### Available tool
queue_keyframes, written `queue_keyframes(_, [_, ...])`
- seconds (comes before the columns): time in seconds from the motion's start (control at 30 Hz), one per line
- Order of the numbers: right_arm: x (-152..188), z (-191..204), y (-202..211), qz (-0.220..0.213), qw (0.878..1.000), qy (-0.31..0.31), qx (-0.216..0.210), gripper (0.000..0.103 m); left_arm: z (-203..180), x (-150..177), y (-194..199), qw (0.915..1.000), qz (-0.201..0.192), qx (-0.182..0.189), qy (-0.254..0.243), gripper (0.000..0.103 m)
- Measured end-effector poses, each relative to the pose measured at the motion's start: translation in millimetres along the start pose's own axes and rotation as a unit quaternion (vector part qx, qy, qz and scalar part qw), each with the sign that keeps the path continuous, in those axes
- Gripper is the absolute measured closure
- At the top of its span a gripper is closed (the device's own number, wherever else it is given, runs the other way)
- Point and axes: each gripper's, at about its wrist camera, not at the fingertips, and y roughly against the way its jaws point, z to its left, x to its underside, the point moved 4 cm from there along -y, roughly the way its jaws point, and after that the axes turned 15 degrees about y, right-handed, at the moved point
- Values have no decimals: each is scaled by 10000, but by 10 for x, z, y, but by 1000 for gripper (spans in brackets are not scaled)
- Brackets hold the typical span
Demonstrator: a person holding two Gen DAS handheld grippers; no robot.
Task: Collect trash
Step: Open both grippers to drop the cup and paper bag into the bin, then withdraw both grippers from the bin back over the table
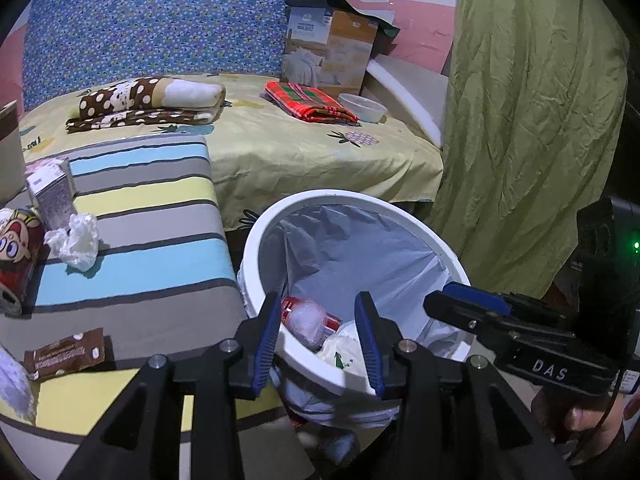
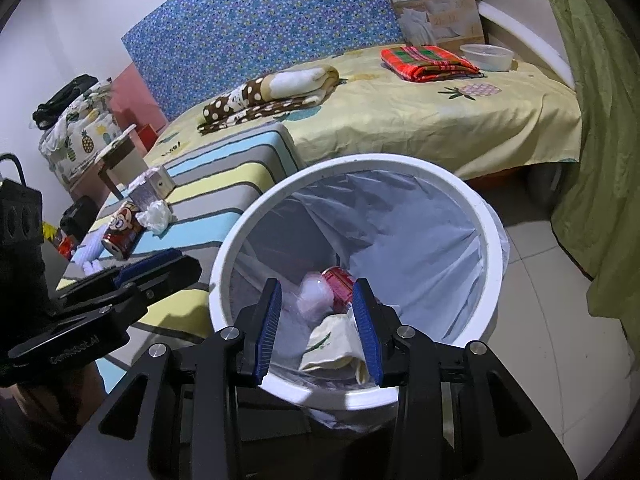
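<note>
A white trash bin [image 1: 256, 236] [image 2: 494, 272] with a pale liner holds a red can [image 2: 340, 280], a clear plastic wad [image 2: 316, 296] and crumpled paper [image 2: 332, 340]. My left gripper [image 1: 320, 340] is open and empty over the bin's near rim. My right gripper [image 2: 318, 328] is open and empty above the bin's near side. On the striped cushion [image 1: 160, 248] lie a brown snack wrapper [image 1: 64, 354], a crumpled white tissue [image 1: 76, 240], a small carton [image 1: 52, 192] and a red cartoon can [image 1: 16, 256] [image 2: 122, 236].
A bed with a yellow sheet [image 1: 300, 152] carries a folded brown dotted blanket [image 1: 148, 100], a red plaid cloth [image 1: 308, 102], a plastic bowl [image 1: 362, 106] and a cardboard box [image 1: 328, 48]. A green curtain [image 1: 532, 120] hangs at right. Tiled floor [image 2: 560, 320] lies right of the bin.
</note>
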Motion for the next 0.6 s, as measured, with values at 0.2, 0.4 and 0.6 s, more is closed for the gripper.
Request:
queue_keyframes(0.2, [-39, 161, 75, -172, 9997, 156, -80, 64, 77, 53, 176, 9999, -110, -36, 52, 63])
queue_keyframes(0.4, [-49, 374, 89, -220, 9988, 396, -159, 64, 188, 103, 383, 9991, -322, -249, 76, 63])
queue_keyframes(0.6, [-24, 563, 57, -197, 9978, 491, -393, 64, 371, 187, 572, 9977, -455, -460, 192, 63])
